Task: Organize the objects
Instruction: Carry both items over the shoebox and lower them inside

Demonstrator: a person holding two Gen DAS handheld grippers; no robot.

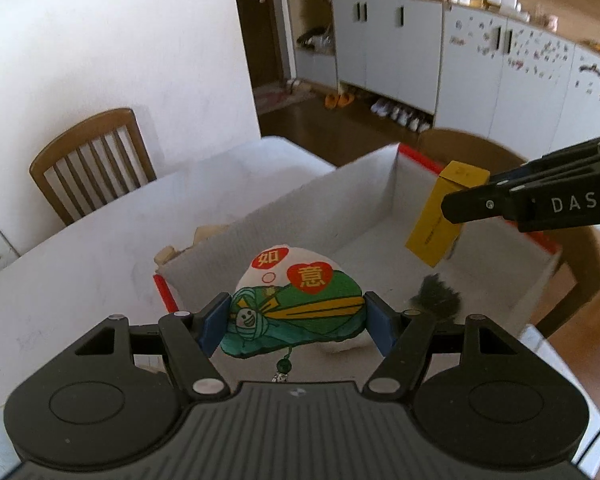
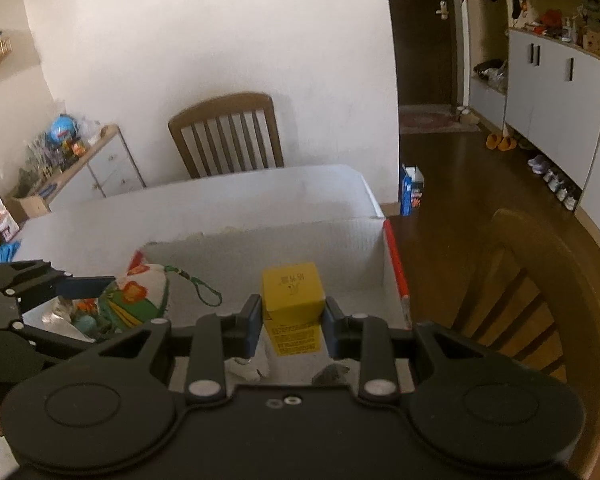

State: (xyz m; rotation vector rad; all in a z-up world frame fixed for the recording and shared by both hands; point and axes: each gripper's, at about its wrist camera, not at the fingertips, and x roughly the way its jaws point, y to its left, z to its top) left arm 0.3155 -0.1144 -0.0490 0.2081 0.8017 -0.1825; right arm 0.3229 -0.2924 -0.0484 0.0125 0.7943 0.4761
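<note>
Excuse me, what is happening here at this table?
A person is sorting things into a white cardboard box on the table. The left hand-held gripper grips a painted cloth pouch over the box. The right hand-held gripper grips a small yellow carton above it. Neither is released yet.

The cardboard box (image 1: 364, 208) lies open on top, its floor partly taken by a dark furry thing (image 1: 438, 300).

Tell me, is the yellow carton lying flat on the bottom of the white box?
No, the yellow carton is clamped in the right gripper and hangs in the air above the floor of the white box.
</note>
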